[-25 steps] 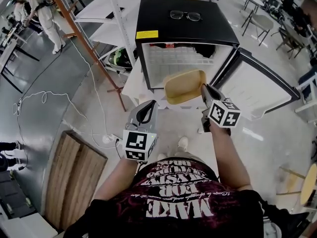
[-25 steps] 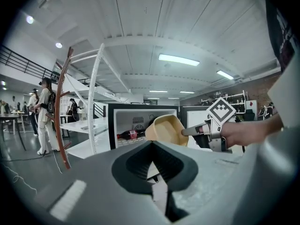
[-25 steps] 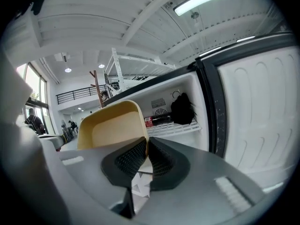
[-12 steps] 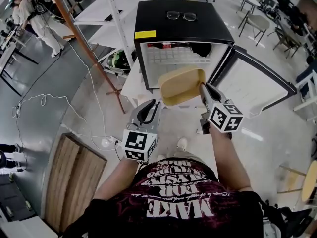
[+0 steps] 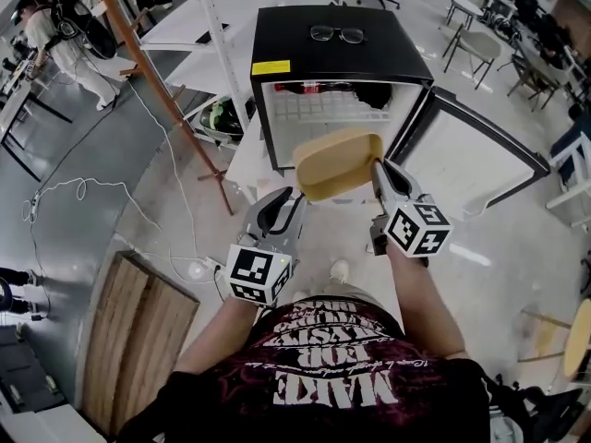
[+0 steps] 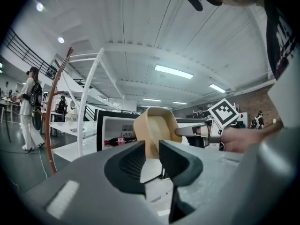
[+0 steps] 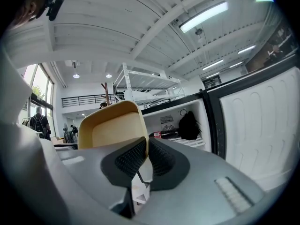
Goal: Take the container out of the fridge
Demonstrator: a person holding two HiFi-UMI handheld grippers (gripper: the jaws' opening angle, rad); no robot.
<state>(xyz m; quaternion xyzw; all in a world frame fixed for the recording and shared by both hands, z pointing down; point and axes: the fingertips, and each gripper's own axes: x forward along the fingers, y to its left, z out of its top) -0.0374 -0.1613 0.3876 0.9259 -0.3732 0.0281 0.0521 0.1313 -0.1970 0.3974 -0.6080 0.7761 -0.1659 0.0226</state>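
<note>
Workshop floor before an open mini-fridge (image 5: 342, 53): right gripper (image 5: 379, 172) pinches the seemingly light, rigid tan container (image 5: 337, 162) by its rim; left gripper (image 6: 152, 156) jaws parted, empty.

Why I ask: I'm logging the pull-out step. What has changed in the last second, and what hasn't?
The right gripper, shut on the rim of the container, has drawn back slightly toward the person, carrying the container a little farther out from the fridge and a touch leftward. Nothing was taken or let go. The left gripper stays open and empty beside it. The door stays open, glasses on top.
</note>
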